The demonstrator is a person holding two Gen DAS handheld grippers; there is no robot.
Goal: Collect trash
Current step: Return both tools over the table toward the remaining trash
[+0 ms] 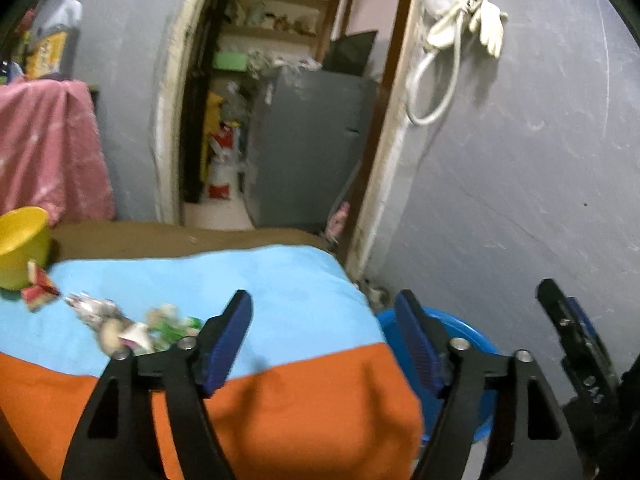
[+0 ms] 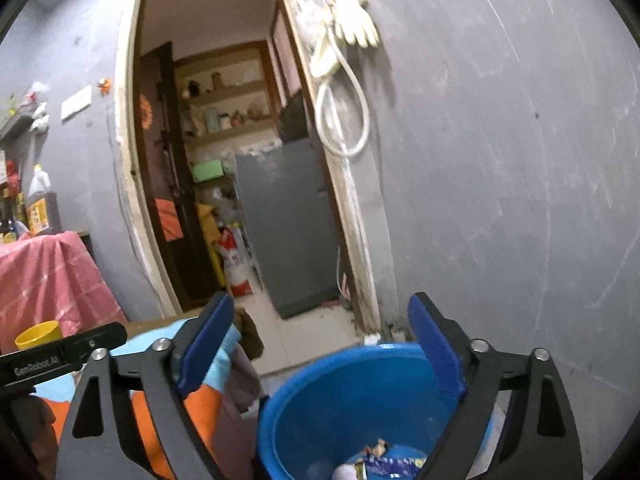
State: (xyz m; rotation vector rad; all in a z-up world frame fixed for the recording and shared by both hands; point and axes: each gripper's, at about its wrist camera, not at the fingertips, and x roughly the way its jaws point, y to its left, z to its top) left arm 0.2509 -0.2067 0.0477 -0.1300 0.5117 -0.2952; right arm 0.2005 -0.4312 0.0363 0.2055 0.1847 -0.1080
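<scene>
A grey plastered wall (image 2: 500,160), scuffed with pale streaks, fills the right side of both views. A doorway with a worn cream frame (image 2: 356,216) opens into a dimmer back room, where a grey refrigerator (image 2: 288,224) stands on a pale tiled floor (image 2: 304,336). Behind it are wooden shelves (image 2: 228,120) holding small jars and ornaments, too blurred to name. A white cord and pale gloves (image 2: 352,28) hang beside the frame. At left, a pink cloth (image 1: 48,148) drapes what may be a cabinet.
</scene>
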